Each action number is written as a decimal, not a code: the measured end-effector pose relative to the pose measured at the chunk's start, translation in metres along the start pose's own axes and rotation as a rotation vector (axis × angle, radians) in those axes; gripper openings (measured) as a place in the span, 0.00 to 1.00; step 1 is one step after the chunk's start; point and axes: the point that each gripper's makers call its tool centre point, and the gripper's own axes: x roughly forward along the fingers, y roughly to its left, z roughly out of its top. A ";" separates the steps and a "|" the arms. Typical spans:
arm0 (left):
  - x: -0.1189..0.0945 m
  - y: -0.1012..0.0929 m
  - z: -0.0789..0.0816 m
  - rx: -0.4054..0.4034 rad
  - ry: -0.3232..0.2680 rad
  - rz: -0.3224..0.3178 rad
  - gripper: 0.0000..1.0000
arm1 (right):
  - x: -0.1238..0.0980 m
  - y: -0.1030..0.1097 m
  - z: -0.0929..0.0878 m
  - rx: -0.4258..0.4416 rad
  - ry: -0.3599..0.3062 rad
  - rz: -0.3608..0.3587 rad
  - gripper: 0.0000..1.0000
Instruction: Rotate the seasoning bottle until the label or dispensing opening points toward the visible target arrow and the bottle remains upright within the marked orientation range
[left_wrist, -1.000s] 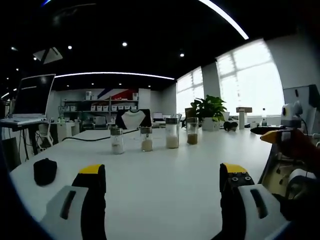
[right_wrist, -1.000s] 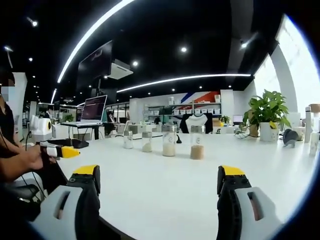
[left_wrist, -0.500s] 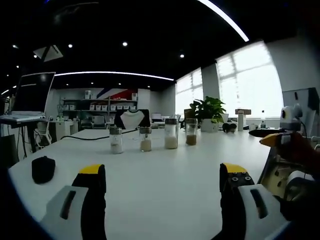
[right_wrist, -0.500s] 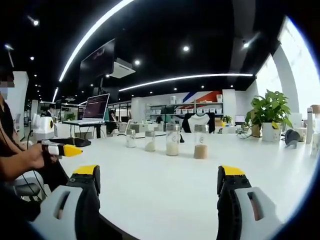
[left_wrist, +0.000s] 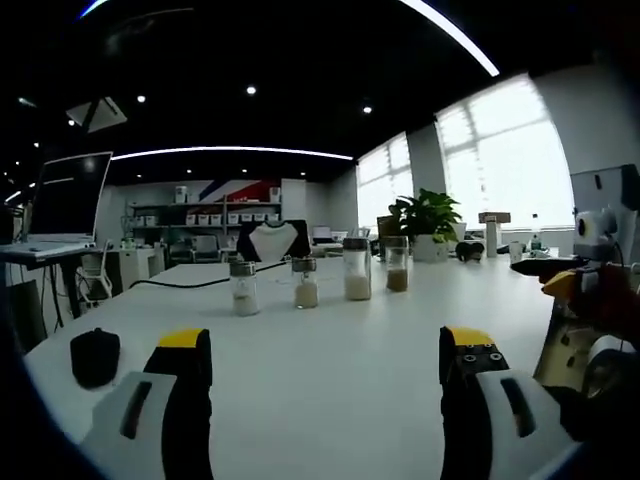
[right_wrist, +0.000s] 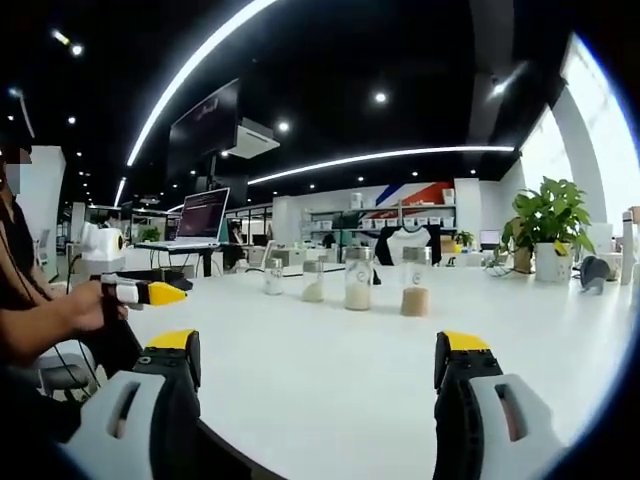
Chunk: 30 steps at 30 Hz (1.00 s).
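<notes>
Haven't reached yet: my left gripper (left_wrist: 325, 350) and right gripper (right_wrist: 315, 350) gape wide, holding nothing. Four seasoning bottles (left_wrist: 307, 283) stand well ahead; can't spot any arrow. Next: close in.

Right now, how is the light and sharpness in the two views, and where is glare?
Left gripper view: the windows are blown out white, and the seasoning bottles are small but fairly sharp. Right gripper view: ceiling light strips bend from fisheye distortion, and the white table is evenly lit.
</notes>
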 end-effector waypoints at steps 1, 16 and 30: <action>0.002 0.005 0.003 0.006 -0.011 0.015 1.00 | 0.000 0.000 0.000 -0.001 0.000 0.000 0.99; 0.028 0.024 0.006 0.046 0.012 0.051 0.99 | 0.000 -0.008 -0.004 0.009 0.005 -0.015 0.99; 0.057 0.048 0.017 0.035 0.009 0.099 0.97 | -0.002 -0.010 -0.003 0.009 0.006 -0.019 0.99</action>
